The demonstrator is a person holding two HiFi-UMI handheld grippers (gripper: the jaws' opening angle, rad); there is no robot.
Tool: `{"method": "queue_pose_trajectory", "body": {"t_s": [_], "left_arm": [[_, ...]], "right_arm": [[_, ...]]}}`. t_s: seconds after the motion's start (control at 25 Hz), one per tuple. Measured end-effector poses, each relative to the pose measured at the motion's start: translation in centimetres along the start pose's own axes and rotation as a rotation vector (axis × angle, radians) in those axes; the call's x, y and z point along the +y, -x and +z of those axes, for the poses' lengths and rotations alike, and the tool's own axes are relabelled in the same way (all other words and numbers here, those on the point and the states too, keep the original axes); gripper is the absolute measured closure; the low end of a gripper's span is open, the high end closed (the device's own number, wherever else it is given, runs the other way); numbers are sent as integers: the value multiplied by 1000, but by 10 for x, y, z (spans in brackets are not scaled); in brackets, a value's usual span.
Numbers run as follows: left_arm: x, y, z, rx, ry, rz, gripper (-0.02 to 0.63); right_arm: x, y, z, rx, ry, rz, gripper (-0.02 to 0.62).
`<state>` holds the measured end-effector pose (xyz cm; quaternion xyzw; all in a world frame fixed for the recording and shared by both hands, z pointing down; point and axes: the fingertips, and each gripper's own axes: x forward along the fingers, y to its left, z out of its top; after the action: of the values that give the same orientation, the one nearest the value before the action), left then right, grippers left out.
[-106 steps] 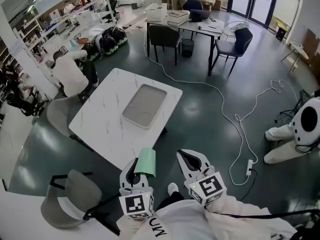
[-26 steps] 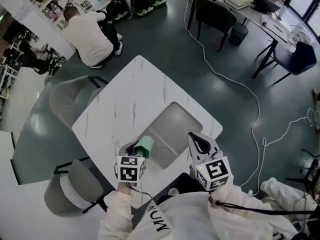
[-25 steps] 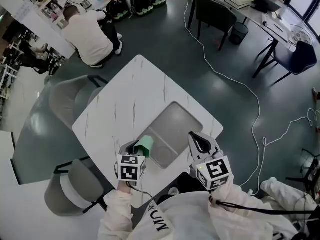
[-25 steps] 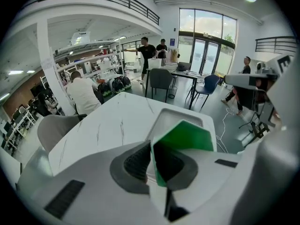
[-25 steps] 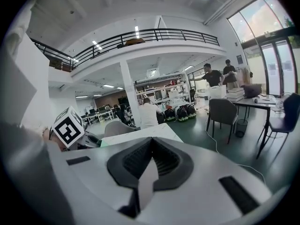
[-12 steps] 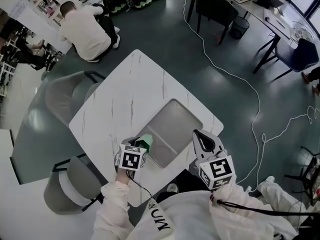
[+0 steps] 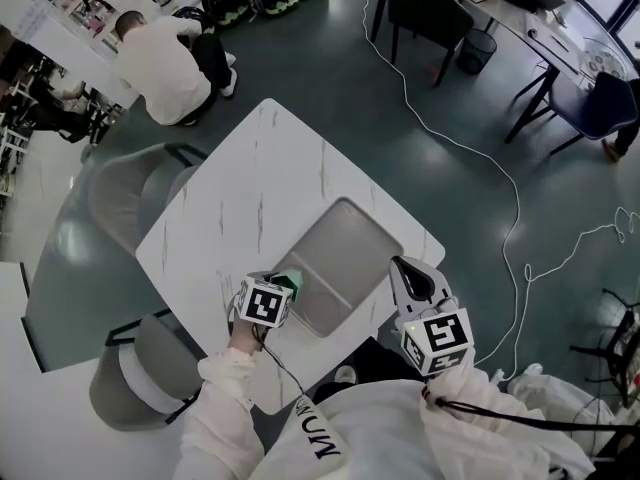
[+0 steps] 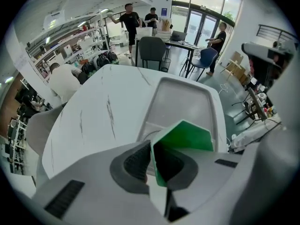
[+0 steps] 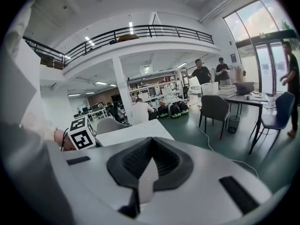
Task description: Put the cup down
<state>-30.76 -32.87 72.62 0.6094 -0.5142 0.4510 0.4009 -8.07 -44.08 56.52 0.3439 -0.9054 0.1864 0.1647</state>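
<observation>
Your green thin-walled cup (image 8: 185, 137) sits lower centre of frame — wall pinched, mouth squashed angular — by the grey tray (image 8: 183, 97) rim.

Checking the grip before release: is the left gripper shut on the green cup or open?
Shut on it: the left gripper pinches the green cup by its wall, one pad inside, one outside.

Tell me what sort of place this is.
Probably an open-plan lab or workshop office: stocked shelving racks, a long cable trailing across the green floor, and a work desk with chairs.
</observation>
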Motion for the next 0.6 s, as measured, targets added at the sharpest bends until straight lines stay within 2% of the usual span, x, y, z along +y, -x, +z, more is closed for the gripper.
{"method": "queue_pose_trajectory", "body": {"t_s": [0.2, 0.4, 0.6], "left_arm": [[-1, -6, -6, 67, -6, -24, 583], [1, -13, -2, 66, -8, -25, 583], [2, -15, -7, 96, 27, -36, 583]], "right_arm": [[-2, 0, -1, 2, -1, -5, 589], [-8, 2, -1, 3, -2, -14, 589], [-14, 2, -5, 12, -15, -29, 589]]}}
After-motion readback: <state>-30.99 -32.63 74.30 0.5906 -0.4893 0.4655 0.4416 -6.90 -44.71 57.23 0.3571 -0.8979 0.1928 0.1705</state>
